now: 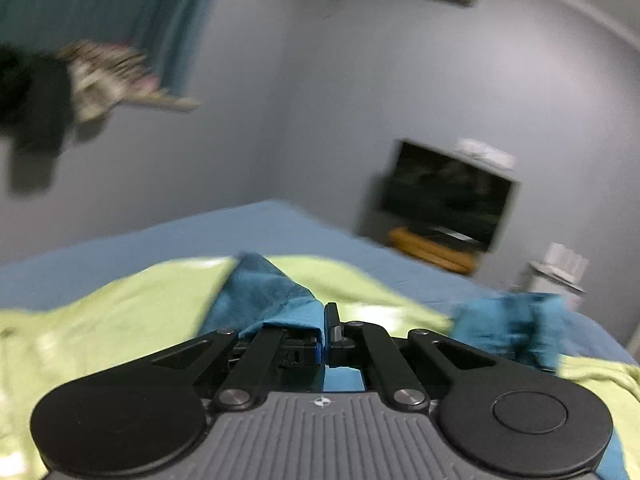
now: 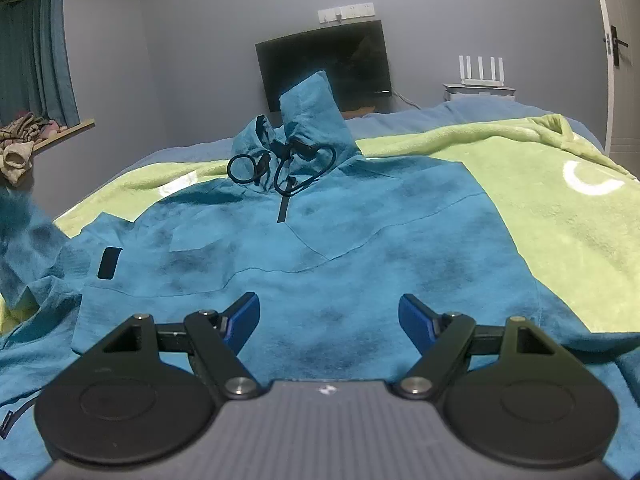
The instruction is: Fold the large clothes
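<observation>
**Teal hoodie spread on the bed, one fold of it pinched on the left**

Teal hooded pullover of soft brushed fabric (image 2: 320, 248) lies front-up across a lime-green fleece blanket (image 2: 560, 220) on a bed with a blue sheet (image 1: 240, 228). Its hood (image 2: 308, 116) stands bunched at the far end, with a black drawcord (image 2: 280, 164) looped below it.

Seen from the right wrist, the right gripper (image 2: 329, 318) hovers over the lower body of the garment, its blue-padded fingers (image 2: 416, 320) wide apart with only flat cloth showing between them; whether they touch it I cannot tell.

In the blurred left wrist view, the left gripper (image 1: 323, 340) has its jaws together, clamped on a fold of the teal fabric that rises just ahead of the fingertips and drapes to the left. More of the garment bunches off to its right.

A dark flat television (image 2: 324, 64) stands against the grey wall beyond the bed.
</observation>
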